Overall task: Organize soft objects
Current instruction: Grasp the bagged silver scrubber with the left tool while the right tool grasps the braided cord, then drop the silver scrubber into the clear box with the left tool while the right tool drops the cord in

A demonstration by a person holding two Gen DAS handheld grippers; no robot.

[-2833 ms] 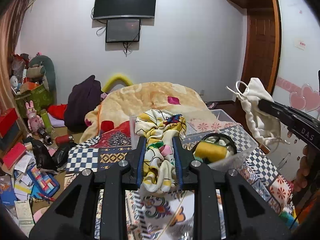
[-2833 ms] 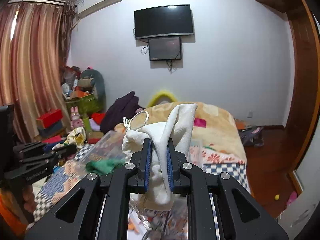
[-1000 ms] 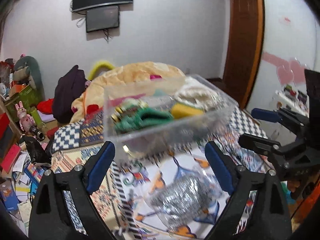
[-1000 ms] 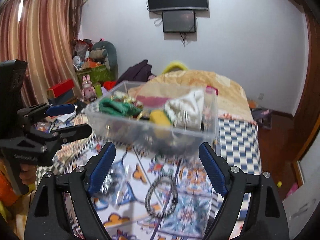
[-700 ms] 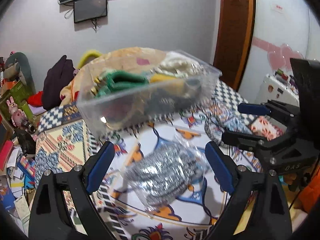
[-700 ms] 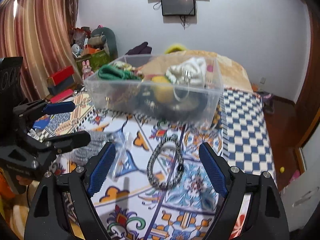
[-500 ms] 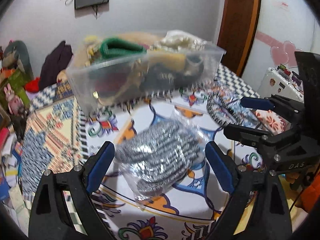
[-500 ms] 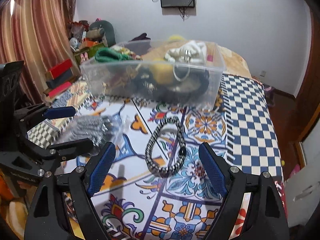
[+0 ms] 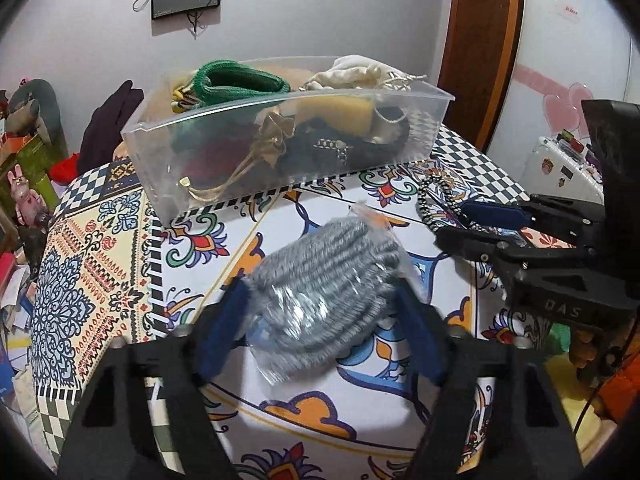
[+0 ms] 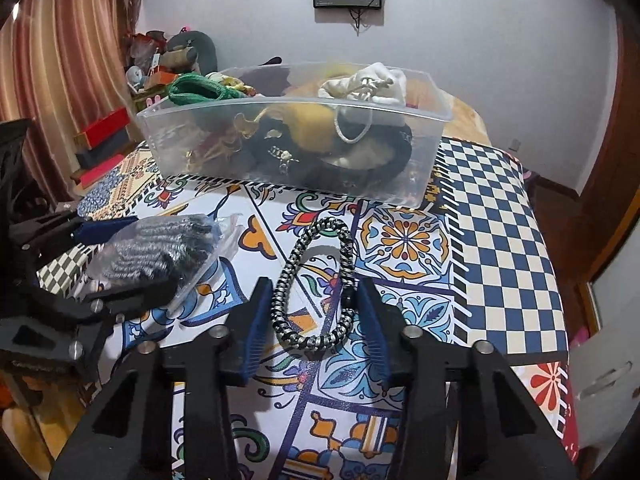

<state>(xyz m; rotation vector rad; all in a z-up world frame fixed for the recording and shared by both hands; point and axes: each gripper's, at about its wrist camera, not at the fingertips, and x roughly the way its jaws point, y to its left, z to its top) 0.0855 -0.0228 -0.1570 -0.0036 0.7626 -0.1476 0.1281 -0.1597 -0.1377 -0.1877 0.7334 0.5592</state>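
Note:
A grey knitted item in a clear plastic bag (image 9: 324, 292) lies on the patterned table (image 9: 120, 248). My left gripper (image 9: 320, 312) is open, its blue pads on either side of the bag; it also shows in the right wrist view (image 10: 120, 264). A black-and-white braided loop (image 10: 316, 280) lies on the table (image 10: 500, 240). My right gripper (image 10: 314, 320) is open, its pads on either side of the loop's near end. A clear plastic bin (image 9: 280, 140) holds a green knitted piece (image 9: 240, 80), a white drawstring pouch (image 10: 368, 84) and other soft items.
The table's right edge drops off past the checkered border (image 10: 552, 280). A bed with a beige blanket (image 10: 468, 116) lies behind the bin. Clutter, boxes and toys (image 9: 24, 168) fill the floor to the left. A wooden door (image 9: 480, 40) stands at the right.
Both grippers dropped their cloths into the bin, opened, and moved down toward the table. Their jaws have narrowed around the bagged grey item and the braided loop.

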